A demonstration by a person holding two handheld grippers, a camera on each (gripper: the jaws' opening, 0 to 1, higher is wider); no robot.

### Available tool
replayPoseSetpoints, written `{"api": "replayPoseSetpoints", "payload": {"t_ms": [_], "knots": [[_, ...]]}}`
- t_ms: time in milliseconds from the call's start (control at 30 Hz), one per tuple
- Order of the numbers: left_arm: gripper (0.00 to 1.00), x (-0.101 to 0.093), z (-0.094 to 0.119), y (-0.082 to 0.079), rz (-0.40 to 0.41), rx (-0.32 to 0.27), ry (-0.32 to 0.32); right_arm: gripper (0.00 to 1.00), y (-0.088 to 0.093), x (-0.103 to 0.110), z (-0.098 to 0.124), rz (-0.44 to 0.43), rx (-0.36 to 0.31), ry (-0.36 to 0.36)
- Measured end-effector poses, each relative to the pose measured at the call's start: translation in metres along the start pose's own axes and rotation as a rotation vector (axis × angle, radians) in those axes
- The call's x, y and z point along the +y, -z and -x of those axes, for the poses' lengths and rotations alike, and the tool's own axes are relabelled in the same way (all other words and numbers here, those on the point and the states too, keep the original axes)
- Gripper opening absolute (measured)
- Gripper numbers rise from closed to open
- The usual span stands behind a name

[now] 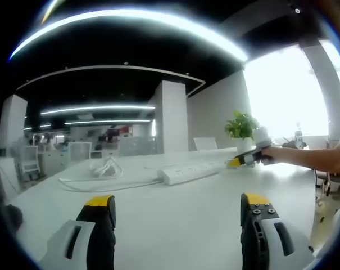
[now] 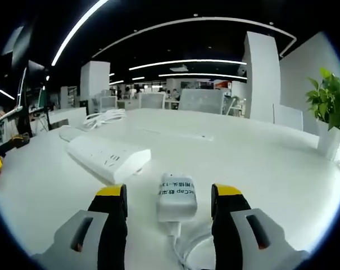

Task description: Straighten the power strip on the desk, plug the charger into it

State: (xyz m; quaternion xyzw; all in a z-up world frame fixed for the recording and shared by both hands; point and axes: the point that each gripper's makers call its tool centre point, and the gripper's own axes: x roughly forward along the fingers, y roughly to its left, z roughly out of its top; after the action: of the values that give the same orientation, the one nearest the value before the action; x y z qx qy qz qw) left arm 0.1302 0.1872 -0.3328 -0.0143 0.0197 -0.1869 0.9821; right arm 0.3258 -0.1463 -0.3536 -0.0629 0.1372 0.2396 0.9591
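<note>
In the left gripper view, the left hand-held gripper (image 1: 178, 209) hung low over the white worktop (image 1: 175, 225) with its yellow-tipped jaws spread wide and nothing between them. Well beyond it the white power strip (image 1: 192, 172) lay at a slant, its cord (image 1: 110, 185) trailing left to a loose coil (image 1: 105, 166) farther back. At the strip's right end the right hand-held gripper (image 1: 241, 160) came in from the right, held by a person's hand (image 1: 277, 154); it was too small there to tell how its jaws stood. A potted plant (image 1: 242, 128) stood behind it, against a window so bright that nothing outside could be made out. In the right gripper view, the right hand-held gripper (image 2: 168, 198) had its jaws wide apart, with the white charger (image 2: 177, 196) lying on the worktop (image 2: 254, 157) between them, touching neither. The charger's cable (image 2: 184, 243) curled off toward the near edge, where it was cut off. The power strip (image 2: 109, 157) lay just to the left of the charger, near but apart. The label printed on the charger was too blurred to read.
</note>
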Motion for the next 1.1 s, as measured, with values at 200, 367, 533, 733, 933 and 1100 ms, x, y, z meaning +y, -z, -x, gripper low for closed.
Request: {"api": "replayPoseSetpoints", "payload": {"t_ms": [200,367,533,733,933,1100], "knots": [[0.94,-0.001,-0.001,0.0,0.001,0.002,0.002,0.53,0.005,0.002,-0.001,-0.015,0.01,-0.002],[0.94,-0.001,-0.001,0.0,0.001,0.002,0.002,0.51,0.006,0.003,0.0,-0.017,0.009,0.004],[0.94,-0.001,-0.001,0.0,0.001,0.0,0.001,0.5,0.008,0.004,-0.001,-0.027,0.007,0.007],[0.93,-0.001,-0.001,0.0,0.004,-0.002,0.002,0.48,0.012,0.005,-0.001,-0.044,0.01,0.009],[0.93,0.0,-0.001,0.0,0.007,-0.005,-0.002,0.45,0.011,0.001,-0.005,-0.045,0.003,0.005],[0.93,0.0,0.0,0.0,0.008,-0.005,-0.002,0.42,0.01,0.002,-0.006,-0.039,-0.003,0.003]]}}
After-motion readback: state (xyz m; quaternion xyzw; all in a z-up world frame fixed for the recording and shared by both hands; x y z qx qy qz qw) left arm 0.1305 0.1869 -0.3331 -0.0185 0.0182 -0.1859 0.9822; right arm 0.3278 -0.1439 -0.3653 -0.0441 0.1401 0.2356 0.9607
